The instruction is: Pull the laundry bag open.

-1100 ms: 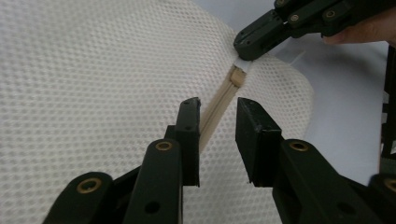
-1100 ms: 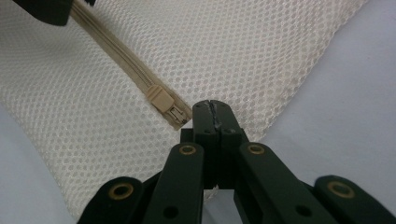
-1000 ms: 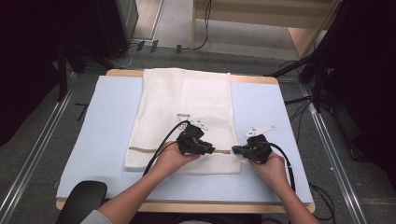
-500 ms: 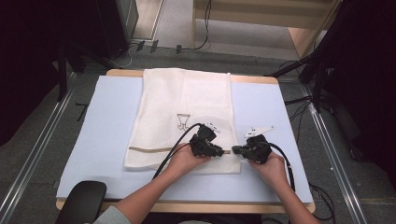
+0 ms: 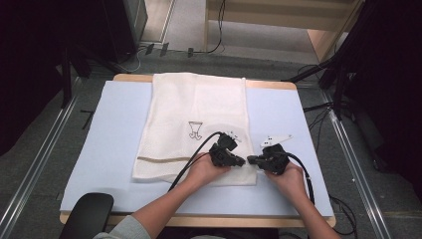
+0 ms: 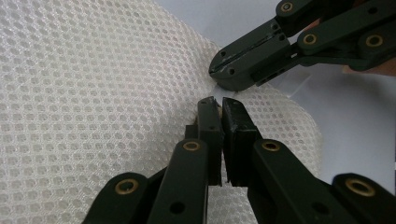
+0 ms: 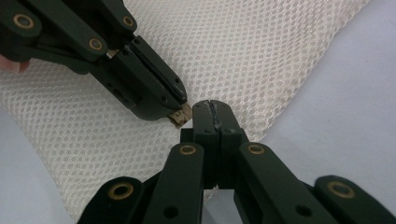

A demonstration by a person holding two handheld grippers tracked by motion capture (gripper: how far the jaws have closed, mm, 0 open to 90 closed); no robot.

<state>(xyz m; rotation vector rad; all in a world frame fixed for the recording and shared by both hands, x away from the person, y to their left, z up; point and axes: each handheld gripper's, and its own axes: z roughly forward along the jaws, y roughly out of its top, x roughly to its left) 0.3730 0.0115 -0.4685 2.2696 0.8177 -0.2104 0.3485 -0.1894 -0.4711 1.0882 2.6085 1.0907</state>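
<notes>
1. Presently, left gripper [image 6: 218, 103]: jaws have just been closing and now stand almost together, a thin slit between them. The tips sit on the white mesh cloth [image 6: 93, 93] at its rounded corner; whether fabric is caught between the pads cannot be told. In the high view this gripper [image 5: 240, 161] lies low over the cloth's near right corner, tips pointing right.

2. Right gripper [image 7: 211, 109]: jaws pressed fully together, tips at the cloth's [image 7: 261, 51] edge. Cloth between the pads cannot be made out. In the high view it [image 5: 252, 160] points left, tip to tip with the left gripper, nearly touching.

3. Each gripper view shows the other gripper close ahead: the right one [image 6: 223, 74] from above right, the left one [image 7: 180, 114] from upper left, both closed.

4. Hands: left hand [image 5: 204, 172] and right hand [image 5: 286, 177] come in from the near edge, forearms converging.

5. Cloth [image 5: 194, 124]: lies flat, spread lengthwise from the far edge toward the near side, centre of the surface. Small dark printed mark [image 5: 194, 129] near its middle; a faint stripe crosses near its front hem.

6. Surface [image 5: 104, 129]: pale blue covering, wooden rim at the edges.
</notes>
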